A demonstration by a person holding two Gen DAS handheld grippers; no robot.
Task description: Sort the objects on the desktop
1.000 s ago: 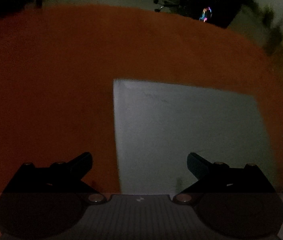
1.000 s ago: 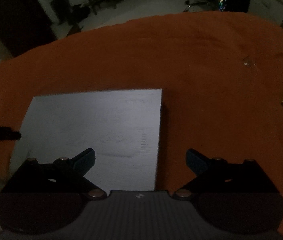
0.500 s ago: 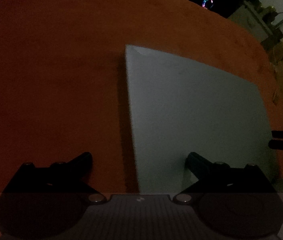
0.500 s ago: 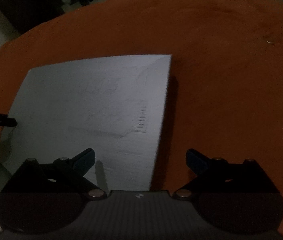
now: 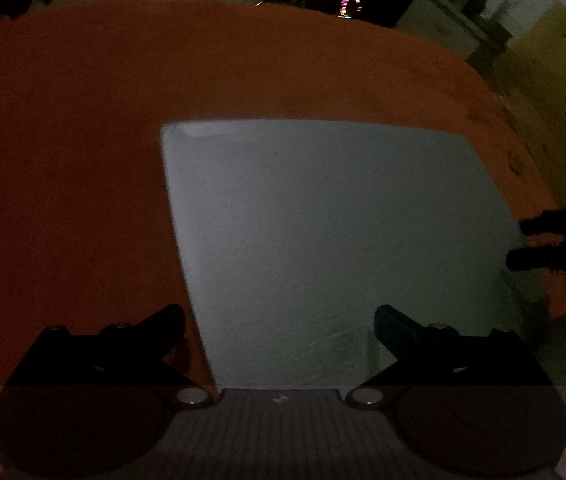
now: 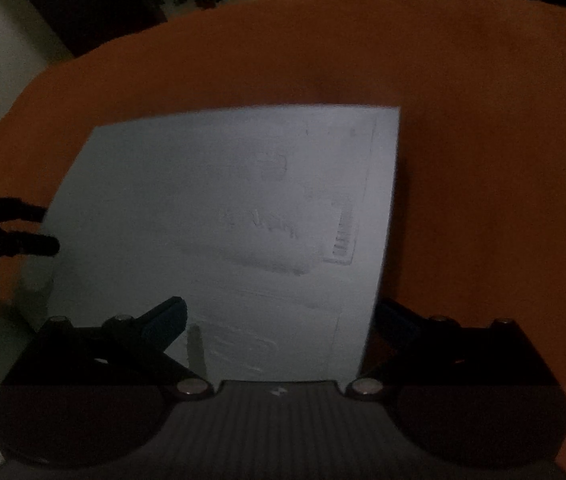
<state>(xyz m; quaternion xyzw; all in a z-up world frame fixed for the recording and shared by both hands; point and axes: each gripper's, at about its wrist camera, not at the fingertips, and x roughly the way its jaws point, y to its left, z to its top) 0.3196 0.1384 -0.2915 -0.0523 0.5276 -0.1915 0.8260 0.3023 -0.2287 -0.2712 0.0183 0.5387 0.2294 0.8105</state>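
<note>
White sheet (image 5: 335,248) on orange tablecloth (image 5: 83,160), dim room.

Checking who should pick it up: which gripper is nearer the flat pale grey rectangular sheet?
Neither clearly: the left gripper straddles the flat pale grey rectangular sheet at its left edge, the right gripper at its right edge; both open.
</note>
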